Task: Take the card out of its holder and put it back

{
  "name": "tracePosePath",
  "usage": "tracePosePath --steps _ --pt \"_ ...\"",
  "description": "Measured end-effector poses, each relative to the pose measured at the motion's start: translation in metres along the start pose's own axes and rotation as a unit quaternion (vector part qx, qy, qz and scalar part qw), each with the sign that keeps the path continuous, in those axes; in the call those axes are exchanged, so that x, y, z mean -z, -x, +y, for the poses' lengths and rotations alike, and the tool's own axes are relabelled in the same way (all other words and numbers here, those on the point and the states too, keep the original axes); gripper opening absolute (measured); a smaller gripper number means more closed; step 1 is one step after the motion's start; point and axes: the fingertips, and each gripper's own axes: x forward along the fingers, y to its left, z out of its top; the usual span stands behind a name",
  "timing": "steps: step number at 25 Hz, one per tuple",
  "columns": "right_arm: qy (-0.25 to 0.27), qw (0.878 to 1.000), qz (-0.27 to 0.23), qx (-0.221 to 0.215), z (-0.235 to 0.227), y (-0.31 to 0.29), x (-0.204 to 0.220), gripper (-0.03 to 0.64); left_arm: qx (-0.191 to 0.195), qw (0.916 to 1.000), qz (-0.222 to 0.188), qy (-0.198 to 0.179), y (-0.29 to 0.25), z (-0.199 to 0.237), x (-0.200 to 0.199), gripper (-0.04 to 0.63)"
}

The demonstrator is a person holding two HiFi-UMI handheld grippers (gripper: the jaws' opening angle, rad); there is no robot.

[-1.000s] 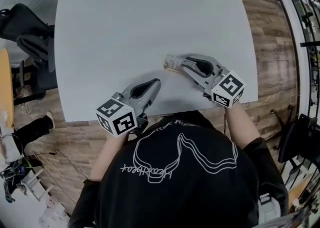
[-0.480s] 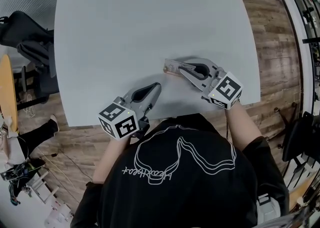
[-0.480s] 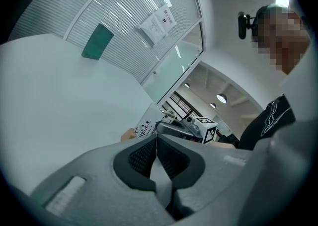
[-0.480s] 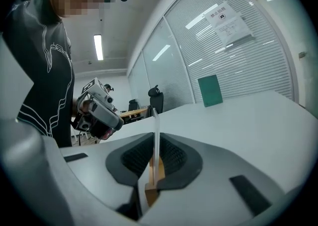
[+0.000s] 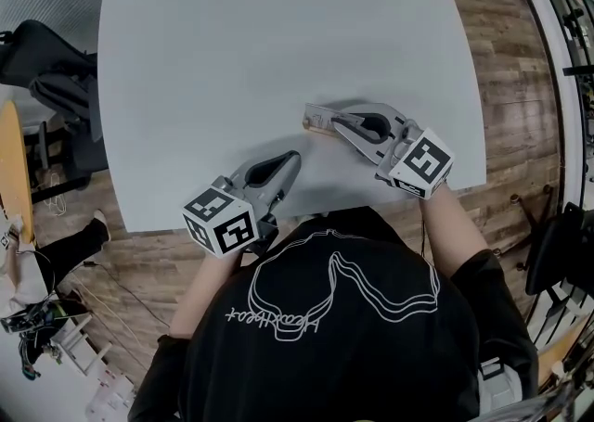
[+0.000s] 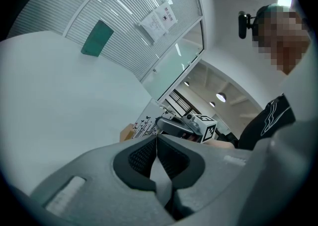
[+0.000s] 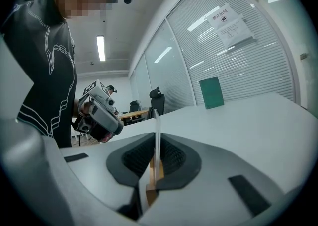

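Note:
A white card (image 5: 314,117) printed with small black figures stands upright in a low wooden holder (image 5: 321,130) near the front right of the grey table (image 5: 278,40). My right gripper (image 5: 334,121) reaches it from the right. Its jaws are closing, and in the right gripper view the card's thin edge (image 7: 157,133) stands between the pads, which press on it, with the holder (image 7: 154,174) below. My left gripper (image 5: 293,158) rests apart at the front left, shut with nothing in it (image 6: 157,138). From there the card (image 6: 144,126) shows beside the right gripper (image 6: 164,122).
The table's front edge runs just before the person's body. Dark office chairs (image 5: 46,58) stand left of the table on a wooden floor. A glass wall with blinds, a green board (image 7: 212,92) and a posted notice lie beyond the table.
The right gripper's jaws have drawn together onto the card. Both grippers have otherwise stayed almost where they were.

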Motion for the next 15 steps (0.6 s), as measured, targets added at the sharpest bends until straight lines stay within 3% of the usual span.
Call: tracePosePath --steps 15 --pt "0.001 1.0 -0.017 0.01 0.002 0.007 -0.016 0.026 0.003 1.0 0.001 -0.004 0.01 -0.008 0.007 0.014"
